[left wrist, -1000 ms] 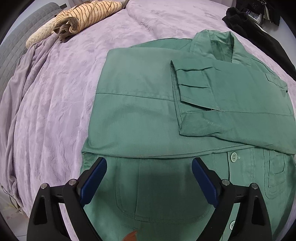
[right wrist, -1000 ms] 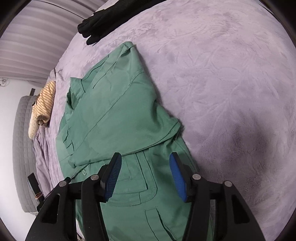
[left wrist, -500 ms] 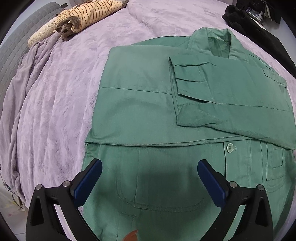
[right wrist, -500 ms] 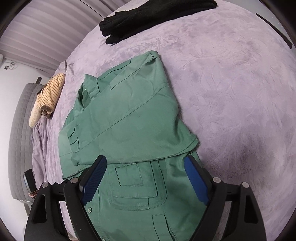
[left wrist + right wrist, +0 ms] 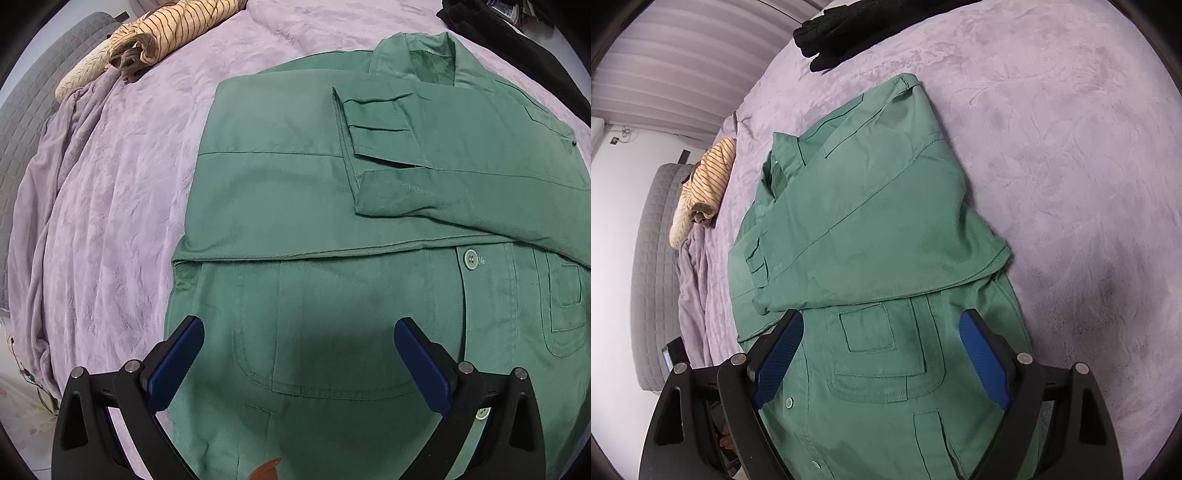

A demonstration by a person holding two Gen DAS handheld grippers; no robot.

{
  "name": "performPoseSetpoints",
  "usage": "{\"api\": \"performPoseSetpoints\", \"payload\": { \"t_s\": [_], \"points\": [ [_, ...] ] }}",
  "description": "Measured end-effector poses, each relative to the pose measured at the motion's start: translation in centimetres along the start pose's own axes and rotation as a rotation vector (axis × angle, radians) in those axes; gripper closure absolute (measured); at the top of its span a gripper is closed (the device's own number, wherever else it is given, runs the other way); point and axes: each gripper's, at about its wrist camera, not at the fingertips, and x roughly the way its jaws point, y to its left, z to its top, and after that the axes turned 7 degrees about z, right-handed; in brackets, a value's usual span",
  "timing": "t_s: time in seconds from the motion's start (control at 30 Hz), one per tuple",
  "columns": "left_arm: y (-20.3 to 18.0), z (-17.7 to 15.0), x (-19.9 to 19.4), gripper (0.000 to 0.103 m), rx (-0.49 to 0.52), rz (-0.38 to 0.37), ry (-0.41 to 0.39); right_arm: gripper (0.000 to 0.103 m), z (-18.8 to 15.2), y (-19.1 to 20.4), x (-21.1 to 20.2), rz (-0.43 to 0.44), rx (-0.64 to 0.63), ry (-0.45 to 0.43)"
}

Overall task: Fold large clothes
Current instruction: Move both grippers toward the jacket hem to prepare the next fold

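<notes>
**Green jacket flat on the bed, both grippers spread above its hem**

Green cloth fills the near field of both my wrist views. My left gripper [image 5: 299, 363] is spread wide with nothing between its blue pads [image 5: 173, 360], hanging over the lower front of the green jacket [image 5: 295, 206] just above a large patch pocket [image 5: 325, 332]. I cannot tell whether the pads touch the cloth. My right gripper [image 5: 882, 354] is likewise spread and empty, its blue pads [image 5: 984, 358] on either side of the other patch pocket [image 5: 875, 354] near the jacket's [image 5: 871, 229] hem.

Past the grippers, both sleeves lie folded across the chest. In the left view one sleeve [image 5: 443, 155] runs from 3 o'clock toward the middle, its cuff [image 5: 373, 118] resting on the other folded panel. A pale button [image 5: 471, 257] sits on the placket just below the folded edge, at about 4 o'clock of the cuff. The collar [image 5: 424, 51] stands open at 12 o'clock.

The jacket rests on a lilac plush bed cover [image 5: 110, 184]. Farther off, at 11 o'clock in the left view, a striped tan garment [image 5: 173, 26] lies bundled by the grey quilted headboard [image 5: 33, 99]. At 1 o'clock a black garment [image 5: 517, 33] lies at the bed's edge; in the right view it [image 5: 857, 22] sits at 12 o'clock, well apart from the jacket.
</notes>
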Motion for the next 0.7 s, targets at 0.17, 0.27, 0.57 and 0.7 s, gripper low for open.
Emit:
{"api": "performPoseSetpoints", "payload": {
  "t_s": [0.17,0.27,0.57,0.7],
  "points": [
    [0.3,-1.0,0.4,0.000,-0.017,0.012,0.012,0.014,-0.3,-0.7,-0.1,-0.008,0.001,0.032],
    [0.5,-2.0,1.0,0.000,-0.017,0.014,0.031,0.014,-0.7,-1.3,-0.3,-0.007,0.006,0.043],
    [0.6,-5.5,0.9,0.000,-0.026,0.017,0.073,0.014,-2.2,-2.7,-0.3,0.005,0.020,0.091],
    [0.5,-6.8,0.5,0.000,-0.037,0.008,0.082,0.014,-3.3,-3.2,0.2,0.003,0.027,0.120]
  ]
}}
